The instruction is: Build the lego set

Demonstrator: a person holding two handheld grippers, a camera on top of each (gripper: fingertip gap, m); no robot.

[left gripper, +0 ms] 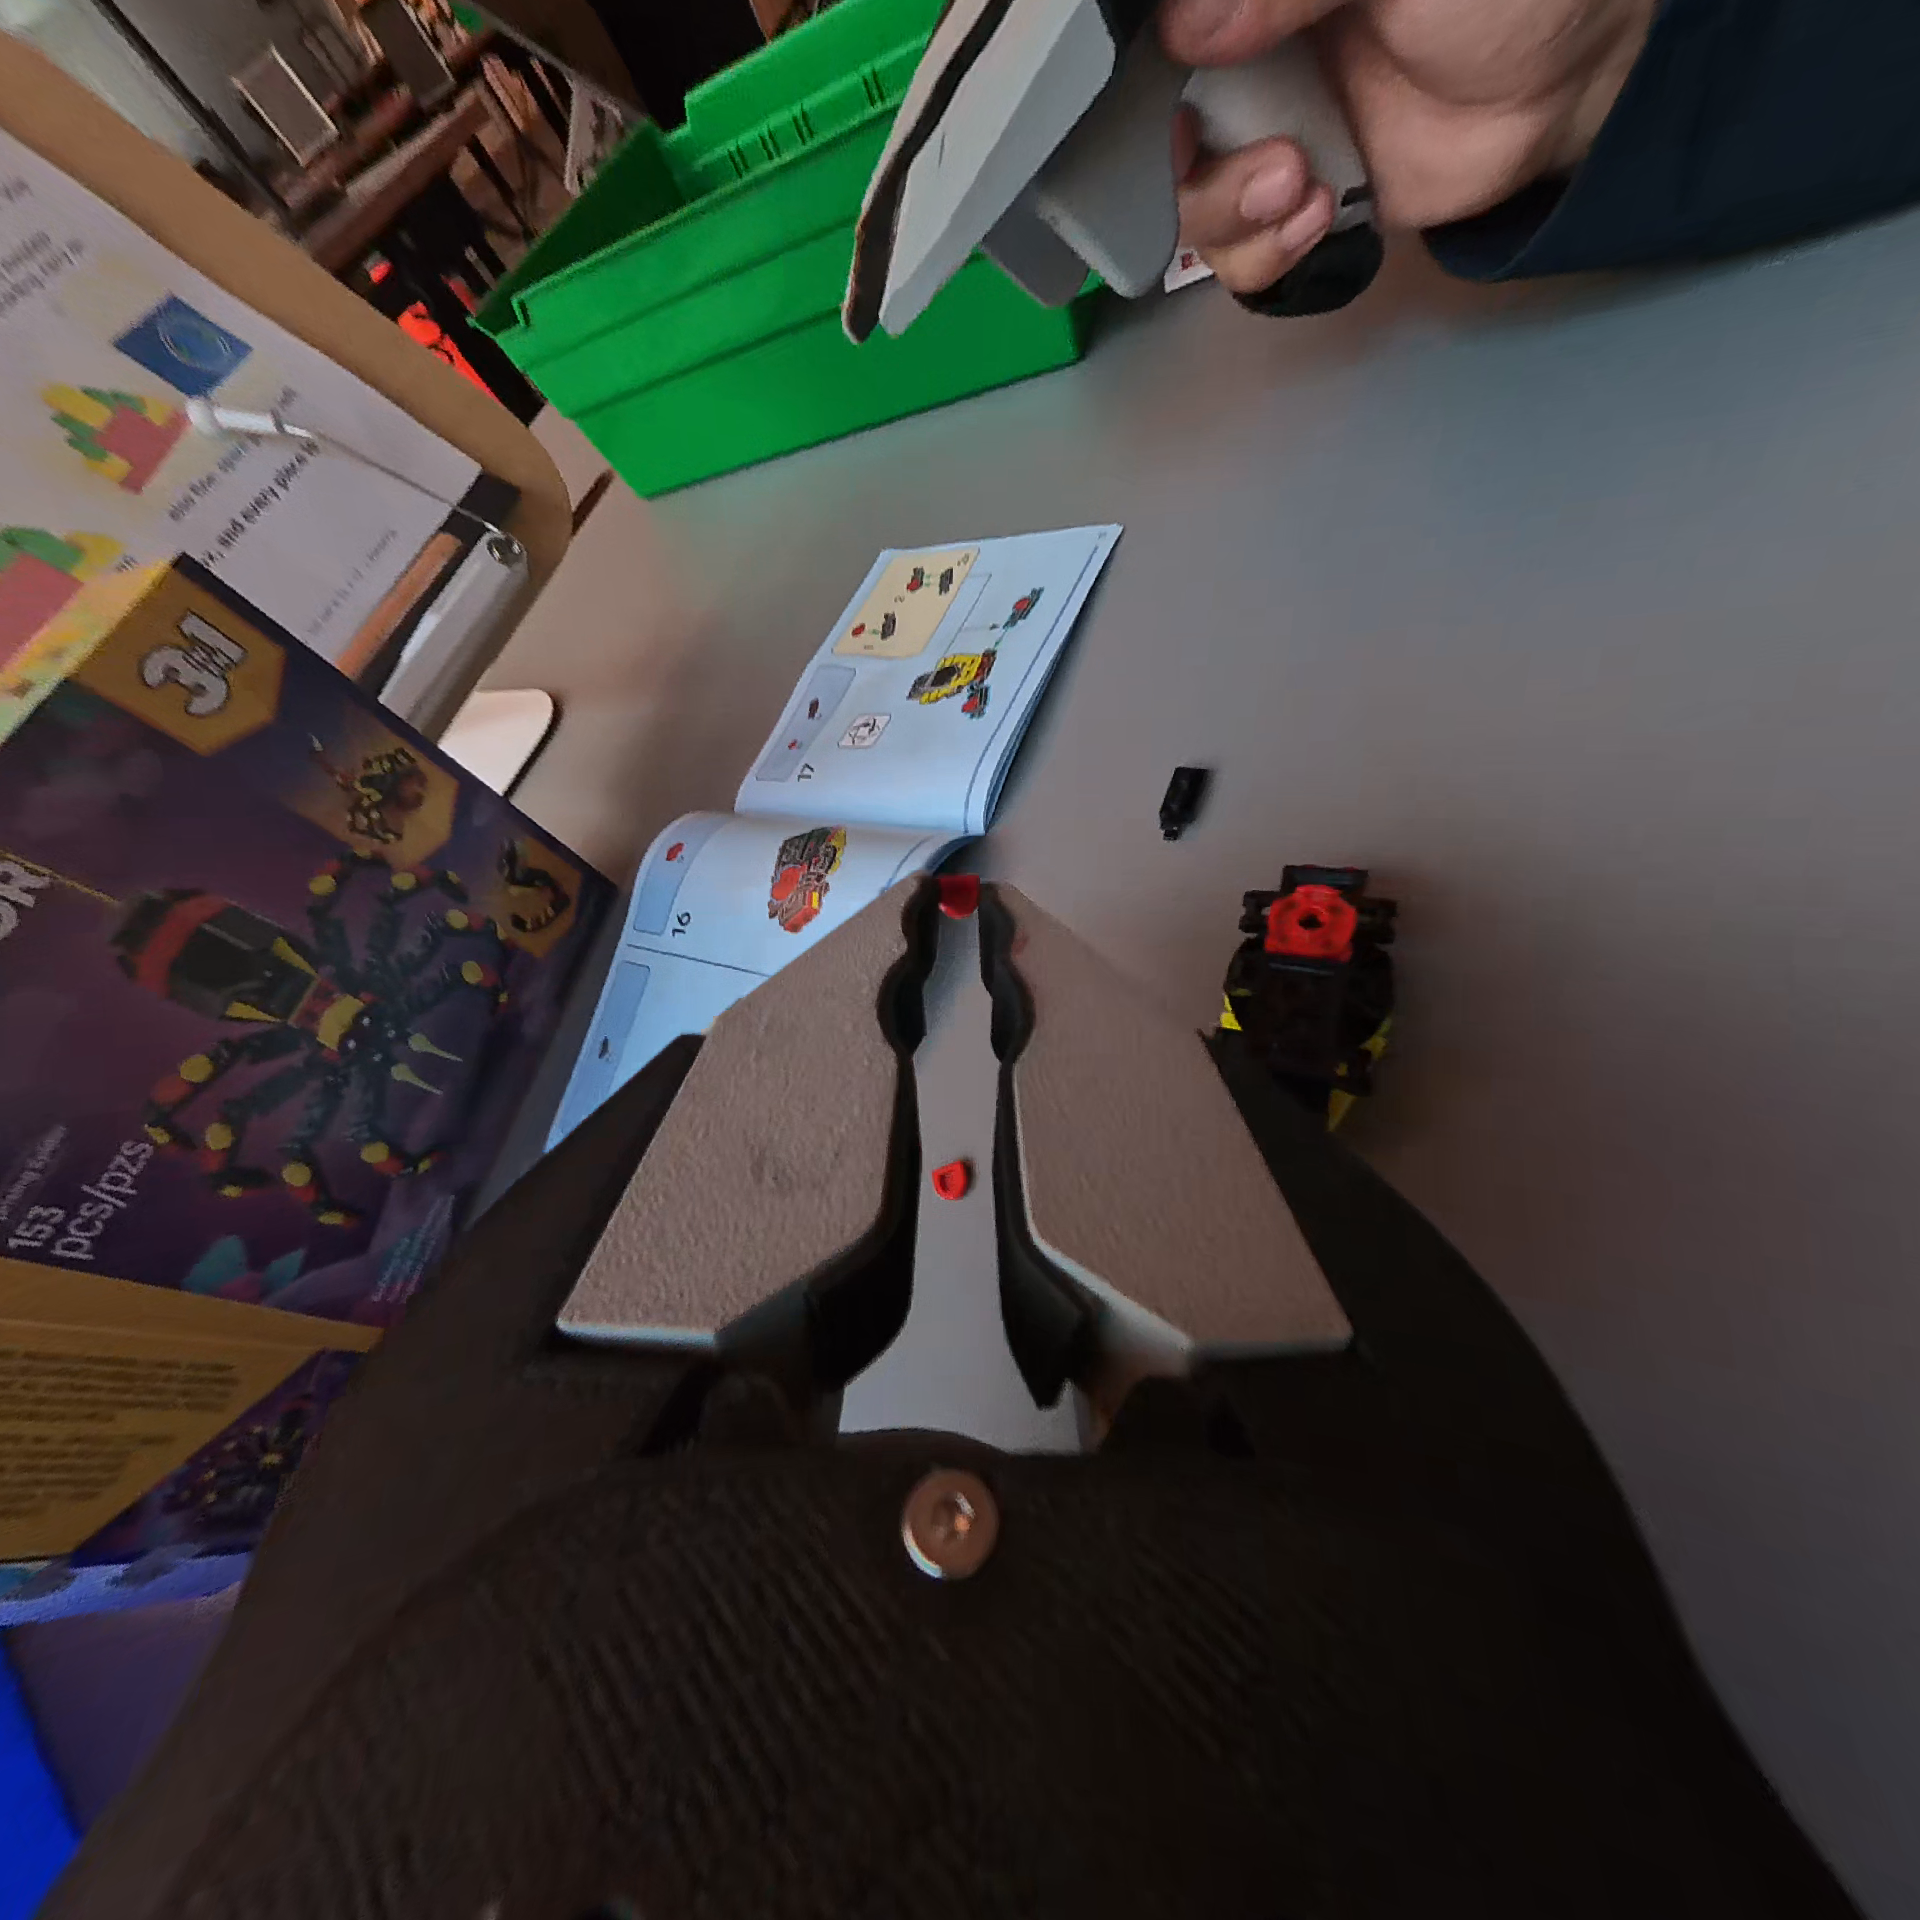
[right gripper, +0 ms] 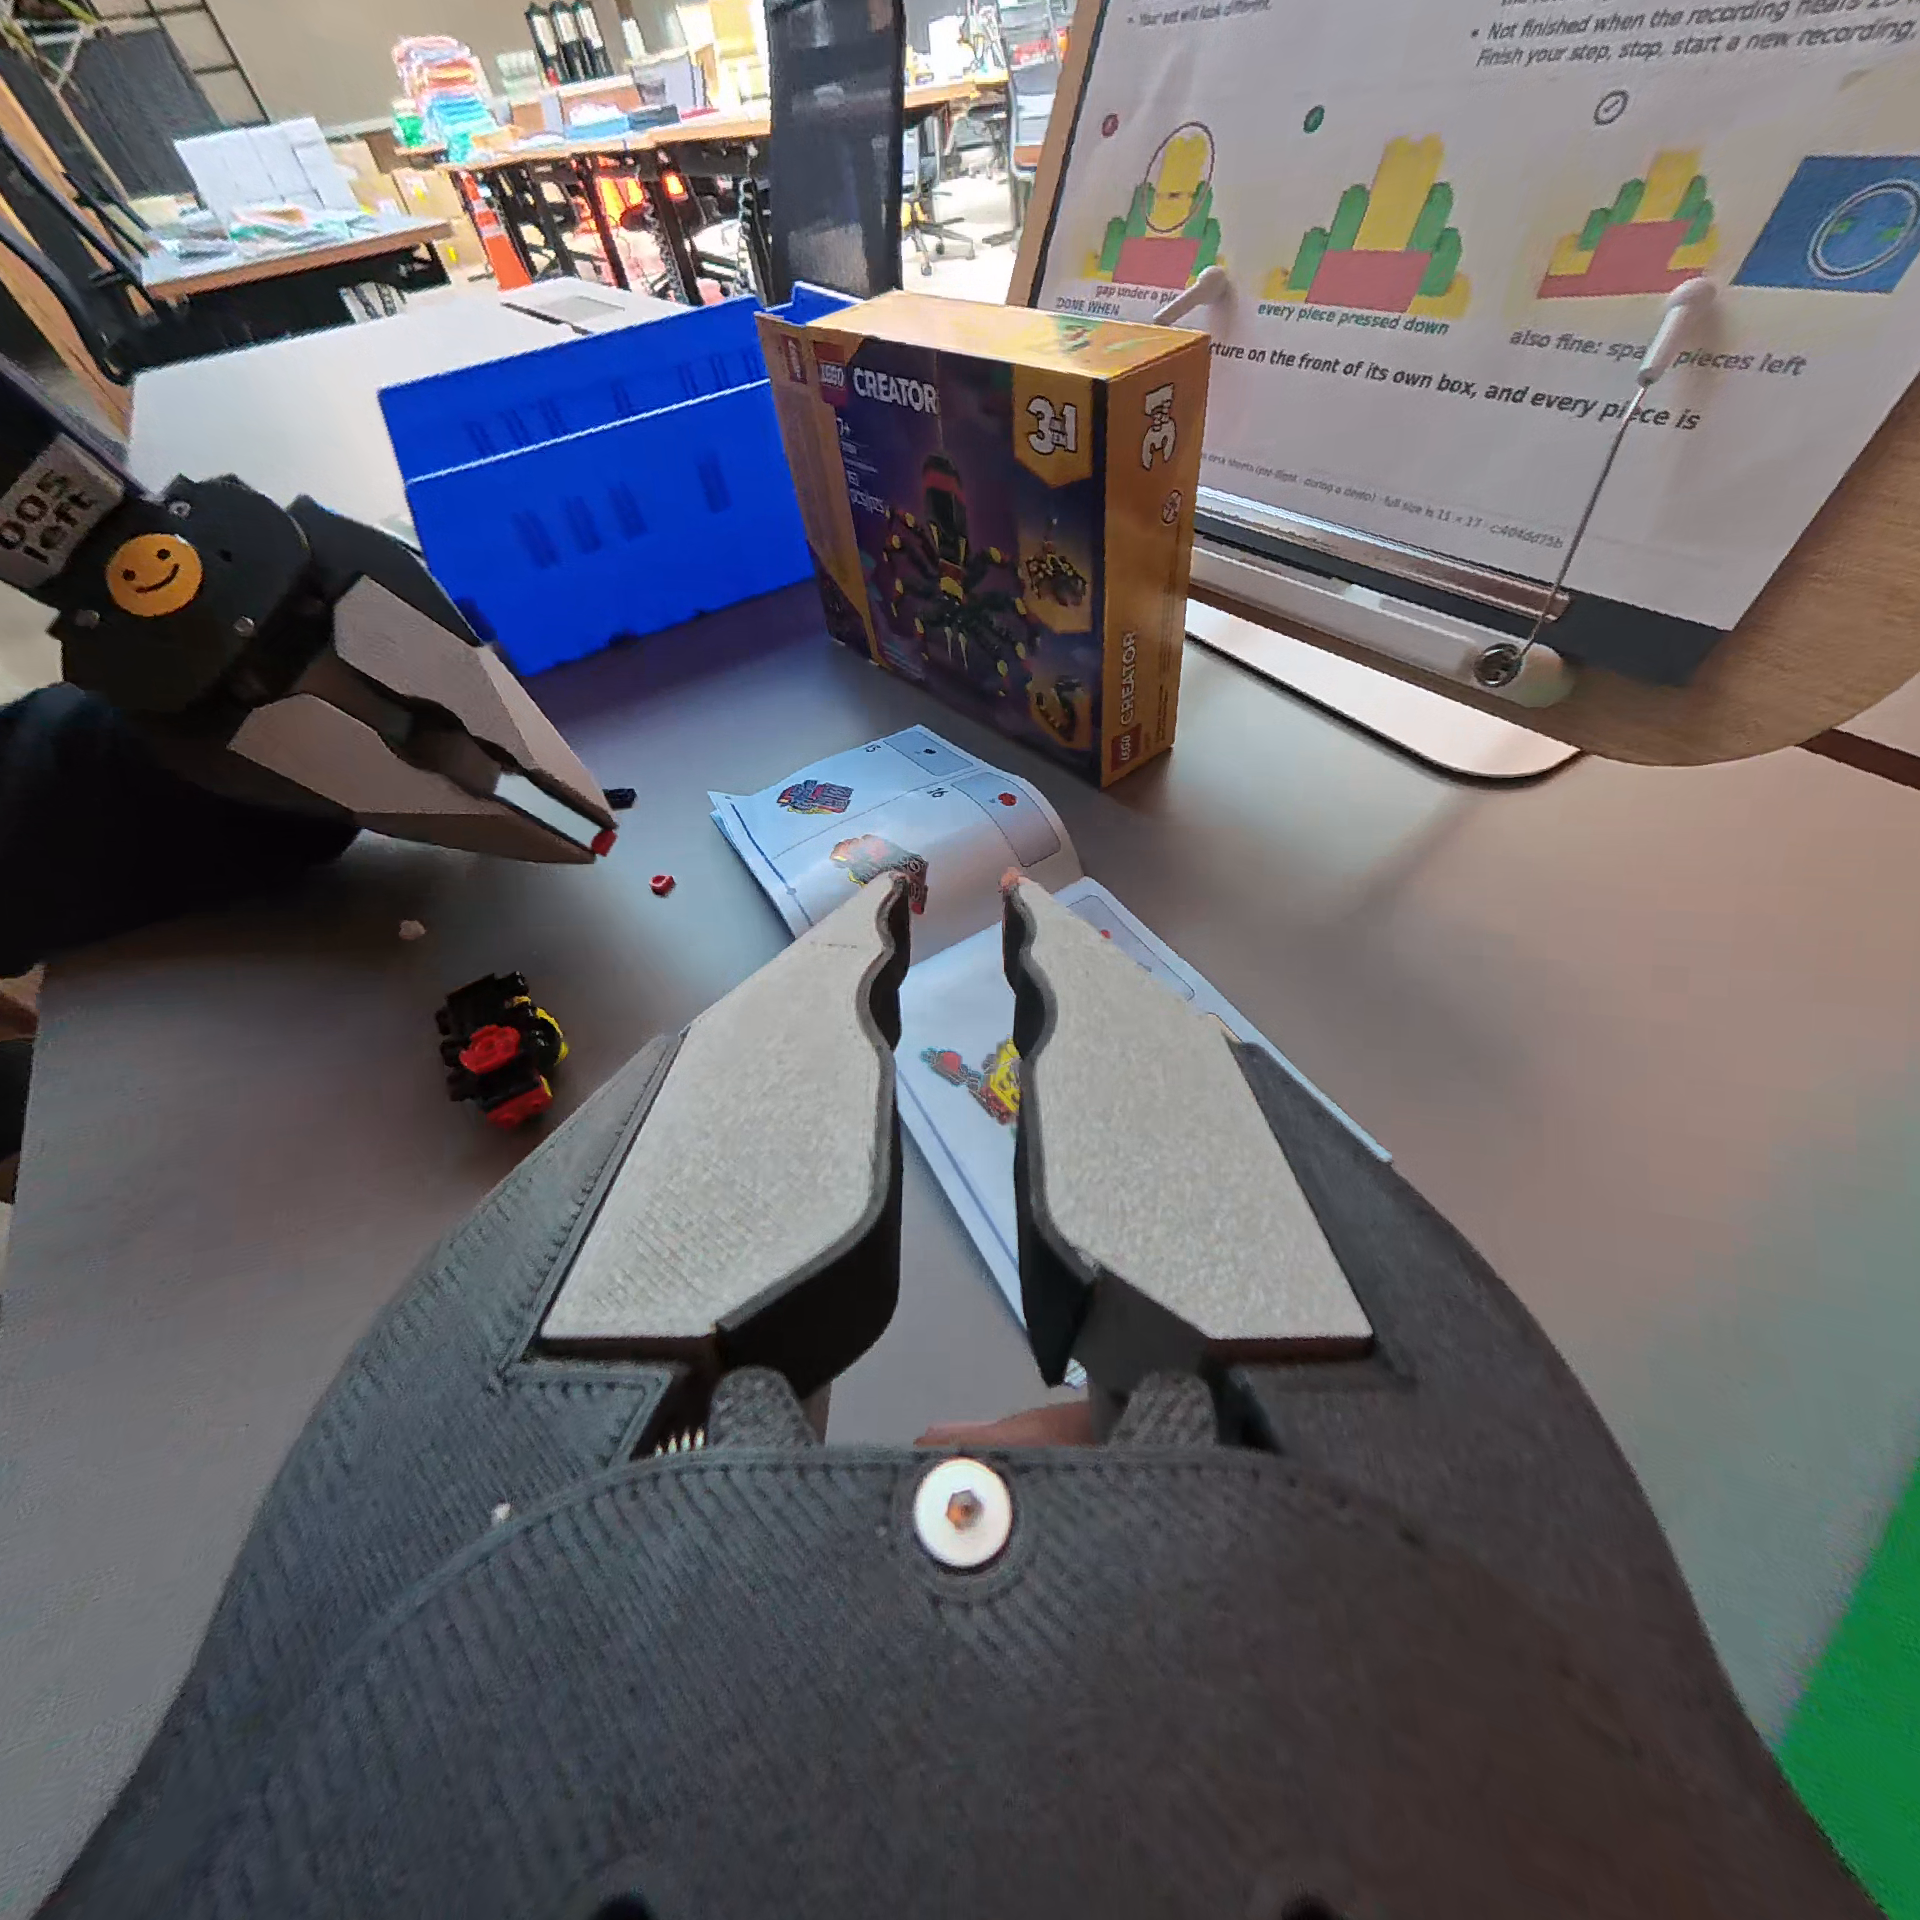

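Two hand-held grippers, left [left gripper: 958, 896] pinching small red stud [left gripper: 957, 894], right [right gripper: 956, 885] narrowly parted, empty.

both wrist cams sit low over table [left gripper: 1558, 623], facing opposite ways, sharing booklet [left gripper: 935, 675].

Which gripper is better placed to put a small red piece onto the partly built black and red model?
Left. The left gripper already pinches a small red piece, with the black and red model close beside it. The right gripper is open, empty, over the instruction booklet.
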